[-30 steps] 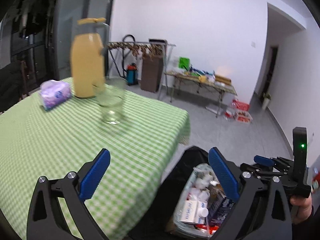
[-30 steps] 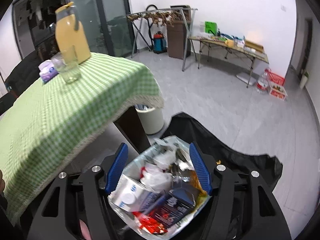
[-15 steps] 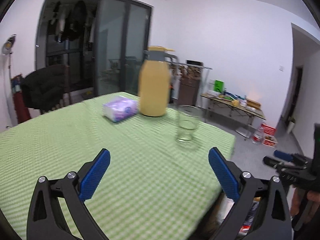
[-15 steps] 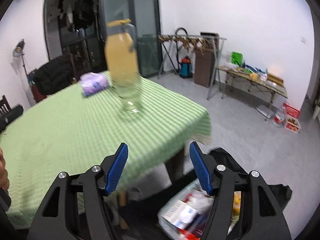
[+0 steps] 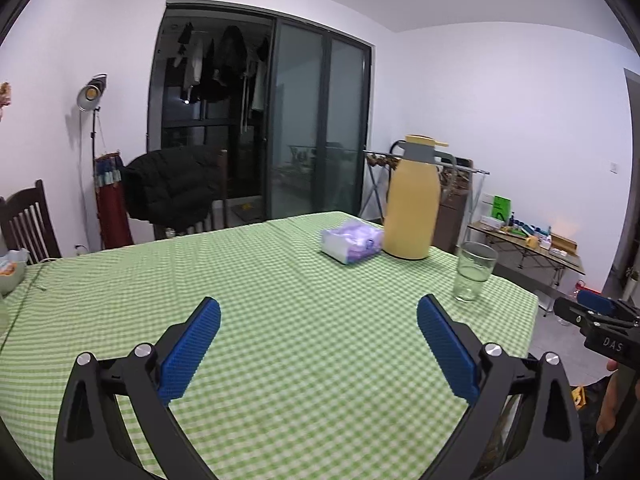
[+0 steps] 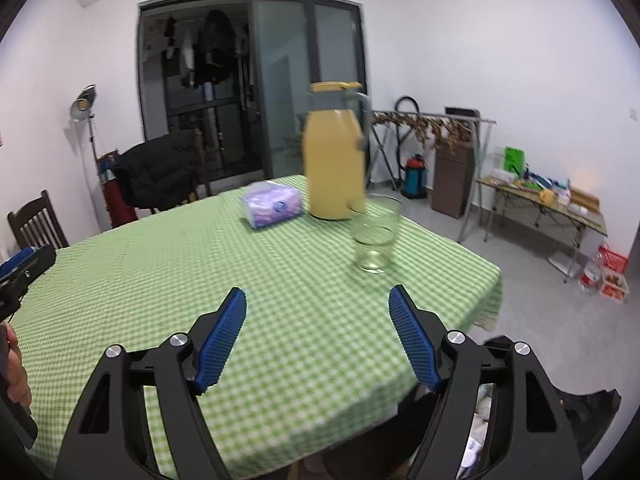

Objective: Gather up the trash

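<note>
Writing: "DAS" in white on the right gripper (image 5: 600, 316) body, seen at the right edge of the left cam. Tissue pack (image 6: 271, 204) has a blue round logo, too blurry to read.
Hard to see: right cam is smeared; glass (image 6: 375, 236) and yellow jug (image 6: 335, 152) look soft. A bowl (image 5: 10, 276) is cut off at the far left edge of the left cam.
Trash: bits of white wrappers in a black trash bag (image 6: 588, 412), low on the floor, below and right of the right jaws. Mostly hidden behind the right finger and the table edge. Can't tell what each piece is.
Left gripper (image 5: 318, 346): jaws wide apart, nothing btwn them, touching nothing. Only the green check tablecloth (image 5: 280, 320) shows in the gap.
Right gripper, own cam (image 6: 318, 336): jaws opening, nothing btwn them, pads press on nothing.
Ahead of left jaws: tissue pack, jug and glass, all far side & to the right.
Ahead of right jaws: glass just past the right finger tip, jug behind it, tissue pack left of jug.
Hands: a bit of a hand (image 6: 16, 372) at the left edge of the right cam, mostly cut off.
</note>
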Demonstrator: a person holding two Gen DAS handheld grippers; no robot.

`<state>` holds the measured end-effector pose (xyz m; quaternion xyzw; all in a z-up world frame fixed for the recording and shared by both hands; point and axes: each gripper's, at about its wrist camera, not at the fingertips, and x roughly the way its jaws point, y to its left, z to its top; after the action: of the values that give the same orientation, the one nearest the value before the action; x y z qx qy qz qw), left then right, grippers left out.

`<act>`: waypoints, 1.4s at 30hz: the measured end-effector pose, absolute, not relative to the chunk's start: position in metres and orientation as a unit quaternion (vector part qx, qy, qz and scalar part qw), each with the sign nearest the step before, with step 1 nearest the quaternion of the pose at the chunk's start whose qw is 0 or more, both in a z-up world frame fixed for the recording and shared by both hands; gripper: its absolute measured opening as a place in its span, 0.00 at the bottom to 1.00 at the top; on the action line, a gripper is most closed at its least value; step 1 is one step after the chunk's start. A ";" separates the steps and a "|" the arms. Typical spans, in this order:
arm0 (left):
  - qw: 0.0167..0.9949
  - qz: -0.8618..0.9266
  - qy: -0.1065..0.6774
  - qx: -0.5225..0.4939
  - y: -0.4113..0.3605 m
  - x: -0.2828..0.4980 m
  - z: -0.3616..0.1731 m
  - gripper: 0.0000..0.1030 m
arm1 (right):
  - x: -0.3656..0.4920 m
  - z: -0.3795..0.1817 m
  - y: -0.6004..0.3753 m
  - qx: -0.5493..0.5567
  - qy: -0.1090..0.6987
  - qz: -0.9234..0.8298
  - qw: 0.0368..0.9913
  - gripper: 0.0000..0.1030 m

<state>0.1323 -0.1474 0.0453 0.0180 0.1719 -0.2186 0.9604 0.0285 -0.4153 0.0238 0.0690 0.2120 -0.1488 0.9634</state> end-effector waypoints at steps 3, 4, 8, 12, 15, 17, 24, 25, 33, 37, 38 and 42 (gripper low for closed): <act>0.966 -0.203 0.161 0.024 -0.133 0.127 0.046 0.93 | 0.034 0.025 -0.394 0.053 0.206 -0.133 0.968 0.73; 0.968 -0.199 0.155 0.022 -0.126 0.123 0.047 0.93 | 0.037 0.026 -0.388 0.049 0.203 -0.128 0.969 0.73; 0.974 -0.177 0.142 0.008 -0.101 0.112 0.048 0.93 | 0.038 0.028 -0.357 0.029 0.181 -0.103 0.978 0.79; 0.978 -0.161 0.134 0.005 -0.084 0.101 0.050 0.93 | 0.037 0.031 -0.333 0.018 0.158 -0.086 0.983 0.83; 0.980 -0.151 0.129 0.002 -0.073 0.093 0.049 0.93 | 0.037 0.029 -0.320 0.008 0.161 -0.075 0.984 0.83; 0.981 -0.145 0.127 -0.001 -0.068 0.088 0.049 0.93 | 0.034 0.029 -0.316 0.004 0.161 -0.072 0.984 0.83; 0.983 -0.125 0.134 0.003 -0.065 0.064 0.043 0.93 | 0.009 0.027 -0.314 0.031 0.167 -0.082 0.982 0.83; 0.983 -0.125 0.135 0.003 -0.065 0.058 0.042 0.93 | 0.002 0.023 -0.312 0.027 0.169 -0.075 0.982 0.83; 0.983 -0.134 0.125 0.023 -0.067 0.019 0.037 0.93 | -0.026 0.015 -0.301 -0.014 0.161 -0.085 0.983 0.83; 0.984 -0.129 0.122 0.005 -0.061 0.017 0.042 0.93 | -0.026 0.014 -0.301 -0.012 0.158 -0.086 0.984 0.83; 0.984 -0.128 0.124 0.003 -0.060 0.018 0.043 0.93 | -0.025 0.014 -0.300 -0.014 0.159 -0.087 0.983 0.83; 0.985 -0.122 0.125 -0.004 -0.055 0.020 0.043 0.93 | -0.028 0.012 -0.297 -0.016 0.158 -0.088 0.983 0.83</act>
<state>0.0203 -0.0550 0.0427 -0.0038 0.1252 -0.1217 0.9846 -0.0283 -0.2974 0.0116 -0.0160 0.1579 -0.0876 0.9834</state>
